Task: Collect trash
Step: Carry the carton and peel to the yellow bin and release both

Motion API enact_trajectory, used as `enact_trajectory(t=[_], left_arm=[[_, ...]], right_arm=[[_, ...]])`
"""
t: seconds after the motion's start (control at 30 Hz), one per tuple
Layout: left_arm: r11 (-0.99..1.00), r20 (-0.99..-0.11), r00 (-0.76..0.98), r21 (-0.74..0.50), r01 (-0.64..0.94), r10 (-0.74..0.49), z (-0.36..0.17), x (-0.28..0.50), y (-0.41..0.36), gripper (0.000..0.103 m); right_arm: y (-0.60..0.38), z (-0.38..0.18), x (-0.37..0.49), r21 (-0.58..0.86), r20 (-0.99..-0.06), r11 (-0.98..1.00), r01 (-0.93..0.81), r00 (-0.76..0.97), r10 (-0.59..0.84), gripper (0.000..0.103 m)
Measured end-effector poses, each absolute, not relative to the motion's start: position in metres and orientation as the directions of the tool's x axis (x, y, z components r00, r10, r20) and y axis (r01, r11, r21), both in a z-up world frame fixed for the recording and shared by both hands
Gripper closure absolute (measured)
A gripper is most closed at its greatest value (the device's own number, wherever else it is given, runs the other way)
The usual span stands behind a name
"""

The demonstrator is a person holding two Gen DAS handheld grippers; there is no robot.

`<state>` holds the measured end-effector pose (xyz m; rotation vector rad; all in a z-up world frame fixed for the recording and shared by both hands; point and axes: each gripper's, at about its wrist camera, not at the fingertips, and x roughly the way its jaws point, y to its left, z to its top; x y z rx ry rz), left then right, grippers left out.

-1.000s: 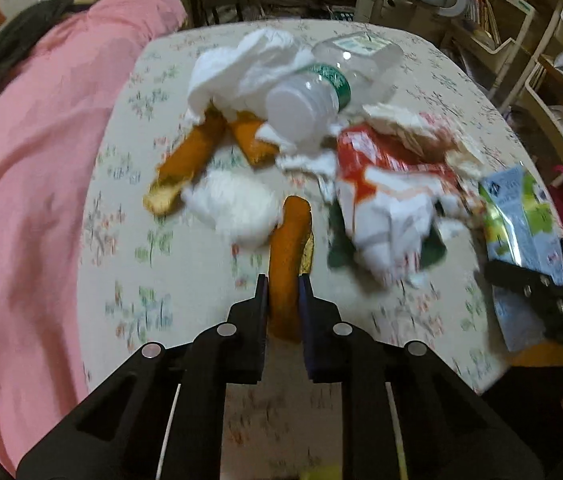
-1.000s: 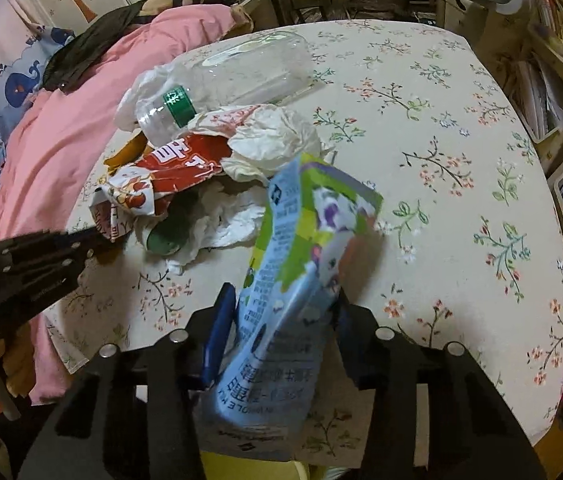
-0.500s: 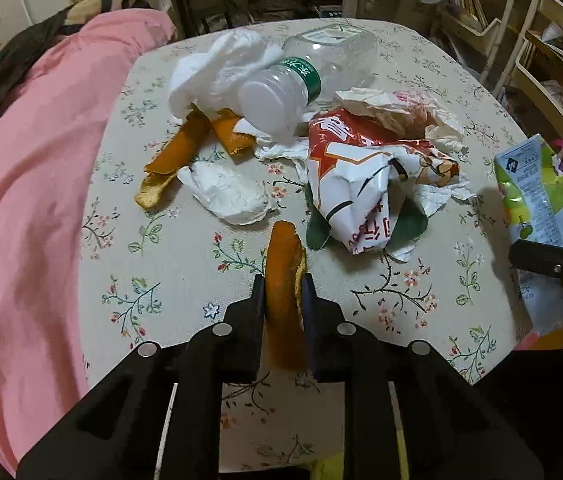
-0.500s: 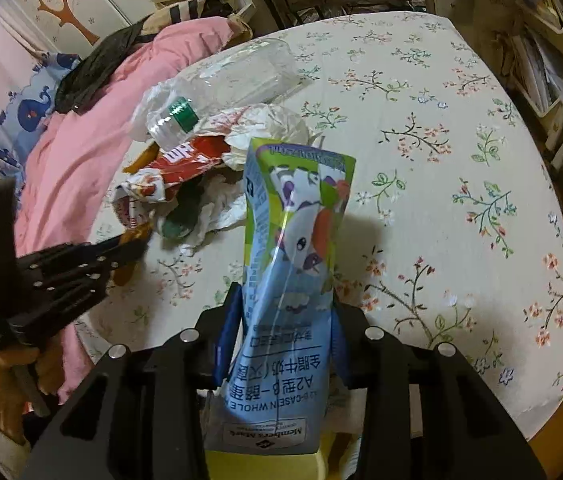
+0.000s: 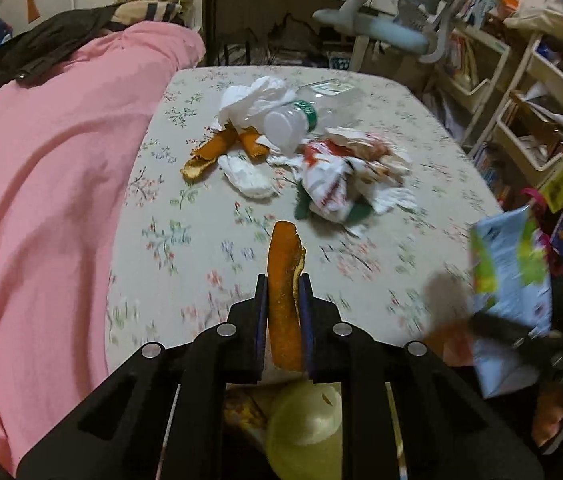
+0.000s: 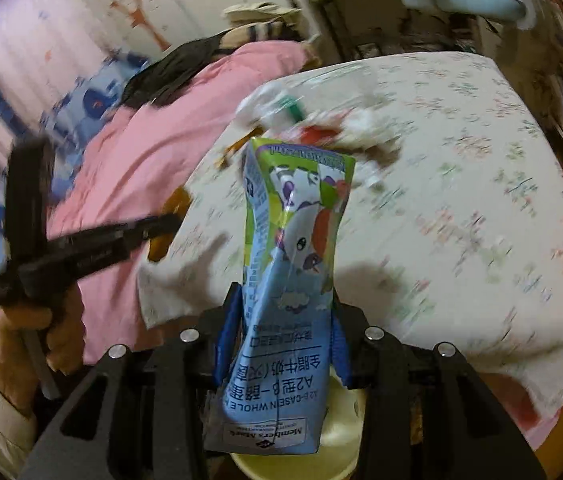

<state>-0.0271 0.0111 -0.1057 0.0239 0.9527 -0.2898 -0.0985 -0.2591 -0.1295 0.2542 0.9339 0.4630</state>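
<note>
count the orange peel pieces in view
3: one in the left gripper, the orange peel; two on the table by the bottle and. More may be hidden.

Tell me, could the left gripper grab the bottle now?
Probably not. The left gripper is shut on an orange peel, and the bottle lies far across the table, apart from it.

Left tool (image 5: 283, 280) is clamped nearly closed, right tool (image 6: 281, 300) clamped wider, both angled downward.
</note>
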Motion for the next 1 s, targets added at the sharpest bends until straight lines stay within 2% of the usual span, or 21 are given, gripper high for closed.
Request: enact_trajectory(t=[0.13, 0.3, 0.47, 0.63, 0.8, 1.0], left_arm=[[0.958, -0.780, 0.568, -0.134, 0.255, -0.261, -0.099, -0.054, 0.016, 0.089], [0.944, -0.746, 0.579, -0.229, 0.239, -0.328, -0.094, -0.075, 0.026, 0.089], [0.939, -0.757, 0.557, -0.254, 0.231, -0.341, -0.102, -0.091, 0.022, 0.089], [0.944, -0.800, 0.505, -0.245, 0.219, -0.325, -0.122, -0.105, 0.010, 0.089], [0.945, -0.844, 0.442, -0.209, 0.252, -0.304, -0.143, -0.120, -0.011, 0.089], [0.936, -0.879, 0.381, -0.174, 0.305, -0.288, -0.160, -0.135, -0.030, 0.089]], right_arm=[[-0.239, -0.144, -0.120, 0.366, -0.734, 0.875, -0.318, 0.479, 0.481, 0.063], [-0.218, -0.167, -0.128, 0.333, -0.776, 0.878, -0.344, 0.428, 0.463, 0.063], [-0.203, -0.183, -0.135, 0.306, -0.824, 0.880, -0.363, 0.362, 0.436, 0.062], [-0.209, -0.201, -0.138, 0.256, -0.878, 0.915, -0.311, 0.321, 0.355, 0.057], [-0.242, -0.189, -0.133, 0.267, -0.866, 0.944, -0.192, 0.382, 0.323, 0.048], [-0.269, -0.164, -0.132, 0.315, -0.808, 0.942, -0.118, 0.488, 0.331, 0.043]])
